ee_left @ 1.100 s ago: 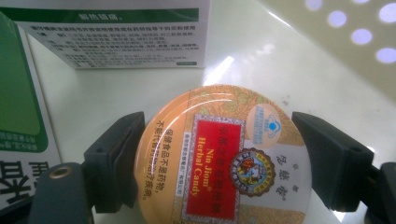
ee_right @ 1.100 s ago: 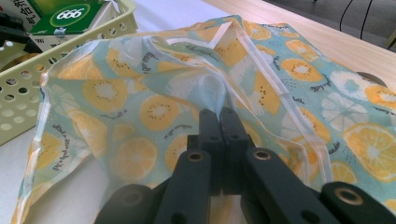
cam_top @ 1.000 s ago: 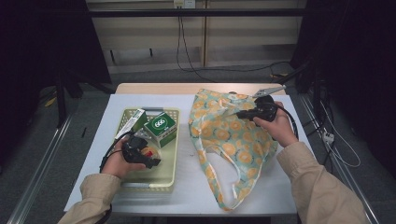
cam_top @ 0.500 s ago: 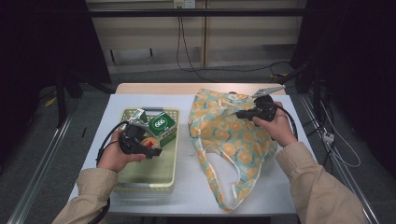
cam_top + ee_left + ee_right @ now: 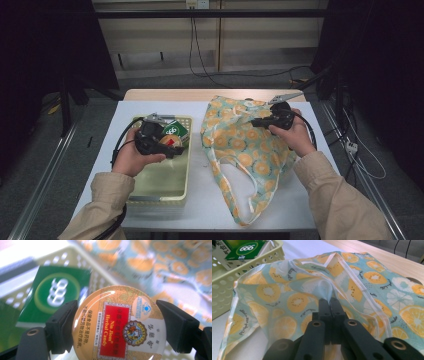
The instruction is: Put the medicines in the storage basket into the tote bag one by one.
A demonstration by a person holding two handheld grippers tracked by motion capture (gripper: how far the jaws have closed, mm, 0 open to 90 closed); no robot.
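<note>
A round gold herbal-candy tin (image 5: 117,325) with a red label sits clamped between the black jaws of my left gripper (image 5: 170,145), held in the air above the pale yellow basket (image 5: 165,197). A green box (image 5: 55,295) lies in the basket's far end (image 5: 175,129). A light blue cloth bag (image 5: 240,145) with orange fruit prints lies flat on the table to the right of the basket. My right gripper (image 5: 329,303) is shut on a fold of the bag's fabric (image 5: 287,295) near its upper edge.
The basket's perforated wall (image 5: 224,287) stands just left of the bag. The bag's handles (image 5: 245,200) loop toward the near table edge. A bare wooden strip (image 5: 200,95) runs along the table's far edge, with cables (image 5: 360,160) hanging off the right side.
My left gripper has risen out of the basket with the candy tin held in it and moved a little toward the green box. The right gripper and the bag have stayed put.
</note>
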